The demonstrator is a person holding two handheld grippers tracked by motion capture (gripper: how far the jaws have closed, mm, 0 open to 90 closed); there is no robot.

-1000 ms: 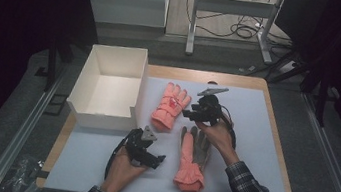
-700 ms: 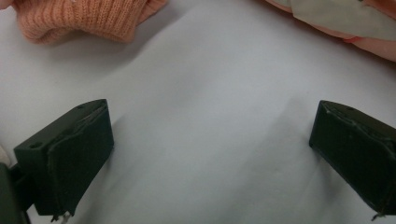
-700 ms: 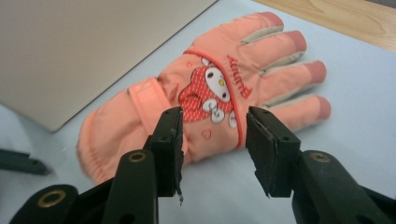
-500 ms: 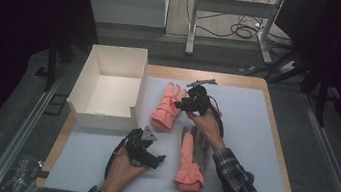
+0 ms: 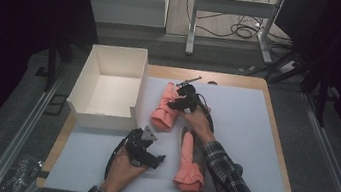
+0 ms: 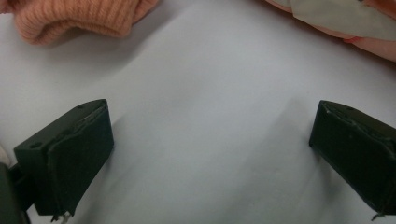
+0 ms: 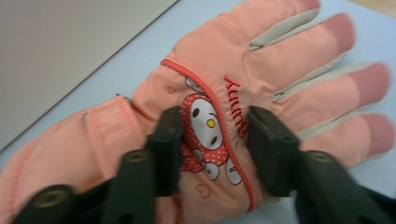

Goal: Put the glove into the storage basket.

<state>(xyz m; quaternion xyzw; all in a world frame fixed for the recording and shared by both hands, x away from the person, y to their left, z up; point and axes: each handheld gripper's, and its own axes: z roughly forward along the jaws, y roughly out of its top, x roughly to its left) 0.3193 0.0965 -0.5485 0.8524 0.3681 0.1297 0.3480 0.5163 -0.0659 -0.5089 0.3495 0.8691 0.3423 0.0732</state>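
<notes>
The far glove [image 5: 166,106] lies flat on the grey mat [image 5: 253,138], back up, just right of the white box [image 5: 109,87], fingers pointing to the far edge and knitted cuff toward the person. In the right gripper view its back shows a small cartoon patch [image 7: 205,135] crossed by a red piping seam.

The right gripper [image 5: 179,103] is down over that patch, its jaws straddling it — one on either side, pressed into the padded fabric. They have just been closing, with the glove's back between them. From the blurred right gripper view I would call this a pinch being taken rather than a finished hold; the pads look to touch the fabric but have not bunched it much.

To do this step well, the jaws should gather a real fold of the shell (not just skid over the slick surface), so pressing slightly down while closing would help, and the lift should wait until the fabric visibly puckers between the pads. Gripping near the middle of the glove, as here, should keep it from swinging.

The second glove [image 5: 188,164] lies nearer, beside the right forearm, cuff toward the near edge. The left gripper [image 5: 147,156] rests on the mat at near left — jaws wide apart, nothing between them.
</notes>
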